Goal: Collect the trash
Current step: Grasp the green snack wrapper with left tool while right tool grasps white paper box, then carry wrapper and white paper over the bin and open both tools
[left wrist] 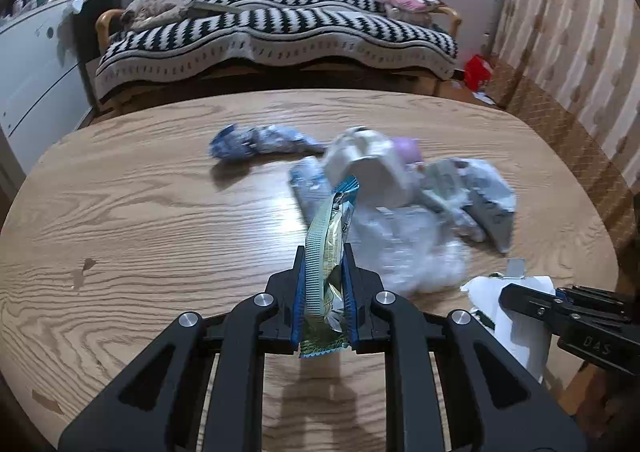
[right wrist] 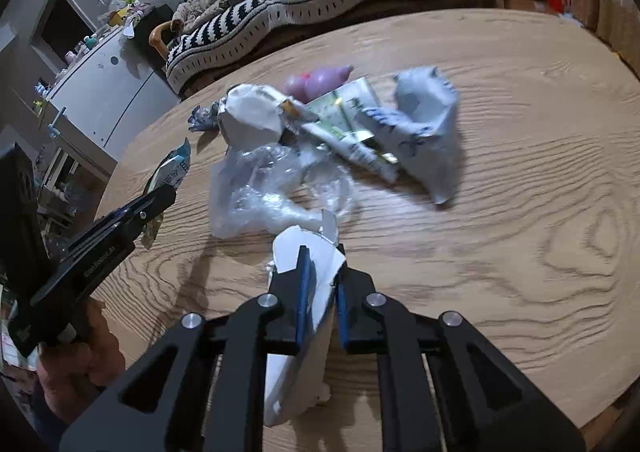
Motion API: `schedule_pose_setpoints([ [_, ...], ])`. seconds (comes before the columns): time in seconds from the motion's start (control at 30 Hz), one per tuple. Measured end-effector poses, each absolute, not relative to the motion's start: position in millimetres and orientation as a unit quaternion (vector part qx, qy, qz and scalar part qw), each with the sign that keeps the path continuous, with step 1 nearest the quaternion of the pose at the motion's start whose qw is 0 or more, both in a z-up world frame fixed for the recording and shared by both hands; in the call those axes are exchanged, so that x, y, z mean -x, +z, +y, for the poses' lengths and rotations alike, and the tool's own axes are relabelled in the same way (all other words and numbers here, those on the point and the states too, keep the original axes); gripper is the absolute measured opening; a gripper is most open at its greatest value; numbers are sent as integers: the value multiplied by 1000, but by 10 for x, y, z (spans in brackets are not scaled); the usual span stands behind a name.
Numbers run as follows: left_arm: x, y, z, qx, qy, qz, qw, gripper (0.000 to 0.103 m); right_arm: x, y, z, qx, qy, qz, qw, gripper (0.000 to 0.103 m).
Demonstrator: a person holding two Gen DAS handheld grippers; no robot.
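Black-framed and blue-padded, the left gripper [left wrist: 324,264] is clamped on a green-and-teal snack wrapper [left wrist: 330,236], pads pressing both faces, the wrapper standing up out of the jaws above the wooden table [left wrist: 140,212]. Seen from the right wrist camera, that wrapper's top carries printed characters, too small and tilted to read, and the gripper's side bears pale lettering that looks like "GenRobot.AI"; a hand [right wrist: 80,352] holds it from below.

Over on the right, the right gripper [right wrist: 320,272] is closed on a torn white paper piece [right wrist: 308,252], which runs down between the pads and out underneath. In the left wrist view its body shows "DAS" in faint letters.

Just beyond both grippers lies the rest of the trash. Crumpled clear plastic film [right wrist: 260,192] sits nearest, touching the white paper's tip. Behind it a white crushed carton [right wrist: 250,120], a flattened green-and-white tube or pack [right wrist: 348,132] with print I cannot make out, a grey-blue crumpled bag [right wrist: 428,124] with dark markings, and a pink-purple item [right wrist: 320,80] bunch together. A blue-white crumpled wrapper [left wrist: 256,142] lies apart to the left.

Farthest back, a black-and-white striped sofa cover [left wrist: 280,28].
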State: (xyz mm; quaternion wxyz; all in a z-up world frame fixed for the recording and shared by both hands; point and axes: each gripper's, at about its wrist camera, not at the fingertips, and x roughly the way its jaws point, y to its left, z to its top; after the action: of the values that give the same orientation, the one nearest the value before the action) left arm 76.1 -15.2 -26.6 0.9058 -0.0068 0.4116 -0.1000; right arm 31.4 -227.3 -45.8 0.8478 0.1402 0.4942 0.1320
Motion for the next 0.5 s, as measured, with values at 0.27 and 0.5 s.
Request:
schedule_pose_setpoints([
  [0.27, -572, -114, -772, -11, -152, 401, 903, 16, -72, -234, -2910, -131, 87, 455, 877, 10],
  [0.5, -374, -43, -1586, -44, -217, 395, 892, 16, 224, -140, -3835, -144, 12, 426, 893, 10],
])
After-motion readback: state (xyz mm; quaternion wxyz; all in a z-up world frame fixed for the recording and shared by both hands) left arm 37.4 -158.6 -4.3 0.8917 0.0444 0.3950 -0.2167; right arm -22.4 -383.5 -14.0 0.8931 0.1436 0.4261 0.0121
